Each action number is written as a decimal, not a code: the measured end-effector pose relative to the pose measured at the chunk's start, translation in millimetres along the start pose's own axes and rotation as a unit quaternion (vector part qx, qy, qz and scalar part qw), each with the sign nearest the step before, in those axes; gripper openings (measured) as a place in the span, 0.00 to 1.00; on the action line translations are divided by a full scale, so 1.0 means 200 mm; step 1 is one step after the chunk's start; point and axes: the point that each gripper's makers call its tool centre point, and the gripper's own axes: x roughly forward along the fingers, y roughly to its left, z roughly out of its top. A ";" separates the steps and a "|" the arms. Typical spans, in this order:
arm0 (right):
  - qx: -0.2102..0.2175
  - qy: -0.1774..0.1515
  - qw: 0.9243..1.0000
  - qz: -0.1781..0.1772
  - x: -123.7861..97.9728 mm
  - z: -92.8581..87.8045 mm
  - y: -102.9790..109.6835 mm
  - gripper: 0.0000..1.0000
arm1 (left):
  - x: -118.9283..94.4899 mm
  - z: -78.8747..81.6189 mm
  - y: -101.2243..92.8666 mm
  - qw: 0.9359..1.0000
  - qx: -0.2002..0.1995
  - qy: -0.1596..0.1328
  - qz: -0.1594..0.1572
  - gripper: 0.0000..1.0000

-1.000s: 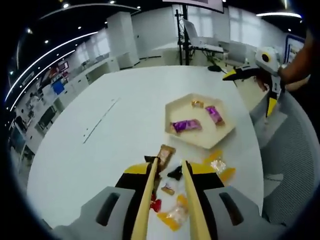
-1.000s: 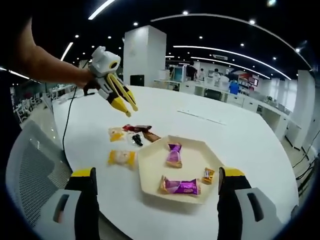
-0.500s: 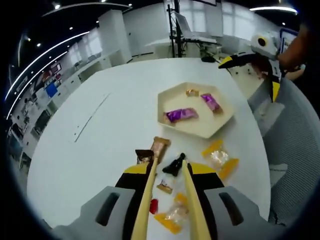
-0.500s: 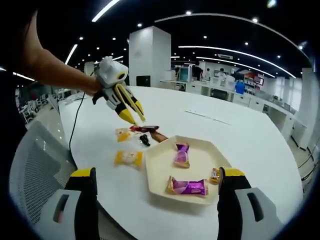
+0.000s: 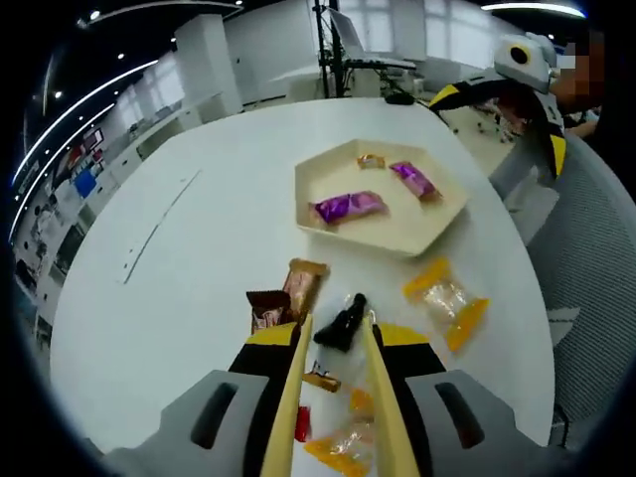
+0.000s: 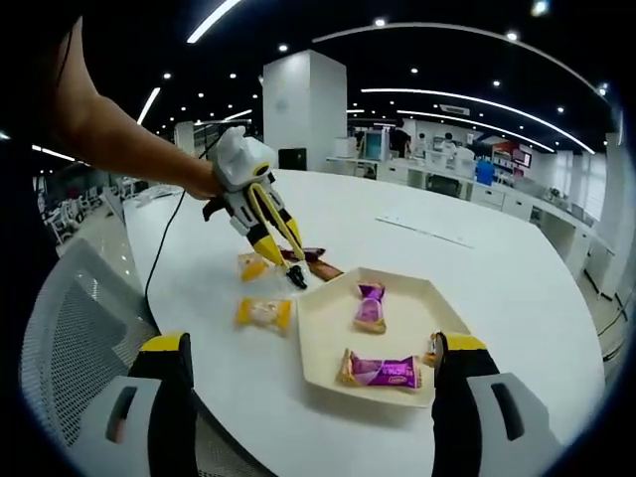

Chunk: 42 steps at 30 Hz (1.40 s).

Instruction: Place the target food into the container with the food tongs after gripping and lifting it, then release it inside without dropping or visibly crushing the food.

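Open-plan office, round white table. A cream hexagonal tray sits on it holding two purple-wrapped candies and a small gold-wrapped sweet. Left gripper, with wooden tong arms, hangs low over loose sweets near the table edge; a small black-wrapped candy lies between the tong tips, contact unclear, so I cannot tell if it is grasped. Brown wrapped bar just beside; orange-ended clear-wrapped candy apart. Right gripper jaws spread wide, holding nothing, near the tray.
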 end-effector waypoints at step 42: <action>0.007 -0.002 1.000 -0.001 0.00 0.00 0.00 0.99 | 0.04 -0.03 -0.16 0.999 -0.009 0.039 0.004 0.21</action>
